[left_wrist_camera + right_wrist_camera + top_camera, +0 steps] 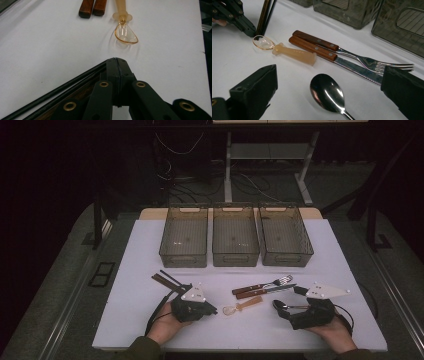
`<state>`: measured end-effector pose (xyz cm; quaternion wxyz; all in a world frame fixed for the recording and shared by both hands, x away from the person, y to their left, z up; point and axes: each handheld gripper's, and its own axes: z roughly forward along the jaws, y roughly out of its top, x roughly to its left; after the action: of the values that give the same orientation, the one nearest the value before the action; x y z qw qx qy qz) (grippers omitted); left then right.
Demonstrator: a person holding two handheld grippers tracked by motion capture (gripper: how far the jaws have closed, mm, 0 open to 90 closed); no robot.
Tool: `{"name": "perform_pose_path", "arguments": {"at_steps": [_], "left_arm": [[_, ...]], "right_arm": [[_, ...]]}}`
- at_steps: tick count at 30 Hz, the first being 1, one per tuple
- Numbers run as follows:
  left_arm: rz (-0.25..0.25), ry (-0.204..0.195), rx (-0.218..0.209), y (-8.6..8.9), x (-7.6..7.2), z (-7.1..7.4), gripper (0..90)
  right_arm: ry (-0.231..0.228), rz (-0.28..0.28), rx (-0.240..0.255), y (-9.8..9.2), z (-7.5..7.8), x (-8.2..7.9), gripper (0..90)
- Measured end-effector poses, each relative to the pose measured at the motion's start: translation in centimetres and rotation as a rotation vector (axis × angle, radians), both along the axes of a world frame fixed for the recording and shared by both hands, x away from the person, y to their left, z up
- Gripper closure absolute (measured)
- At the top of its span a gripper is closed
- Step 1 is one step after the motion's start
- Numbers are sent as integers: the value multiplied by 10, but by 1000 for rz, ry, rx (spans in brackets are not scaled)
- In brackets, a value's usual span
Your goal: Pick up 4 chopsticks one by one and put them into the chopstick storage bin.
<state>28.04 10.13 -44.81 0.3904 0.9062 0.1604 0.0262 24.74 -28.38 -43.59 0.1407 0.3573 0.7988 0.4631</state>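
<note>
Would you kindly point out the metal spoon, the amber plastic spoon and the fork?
metal spoon (325,93): right gripper view, on its bowl.
amber plastic spoon (295,53): right gripper view, on its handle.
fork (372,62): right gripper view, at the tines' base.

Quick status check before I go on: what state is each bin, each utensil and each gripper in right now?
Left bin: upright, empty.
Middle bin: upright, empty.
Right bin: upright, empty.
Chopsticks: flat on table beside the left gripper.
Fork: flat, beside knife.
Knife: flat, handle against fork's.
Metal spoon: flat, bowl up, between right jaws, not gripped.
Plastic spoon: flat, untouched.
Left gripper: shut.
Right gripper: open.
</note>
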Motion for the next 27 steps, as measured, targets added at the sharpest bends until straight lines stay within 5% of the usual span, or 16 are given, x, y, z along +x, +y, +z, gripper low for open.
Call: {"name": "perform_pose_path", "arguments": {"at_steps": [27], "left_arm": [[24, -30, 5, -12, 17, -1, 896]], "right_arm": [[1, 2, 1, 0, 0, 0, 11]]}}
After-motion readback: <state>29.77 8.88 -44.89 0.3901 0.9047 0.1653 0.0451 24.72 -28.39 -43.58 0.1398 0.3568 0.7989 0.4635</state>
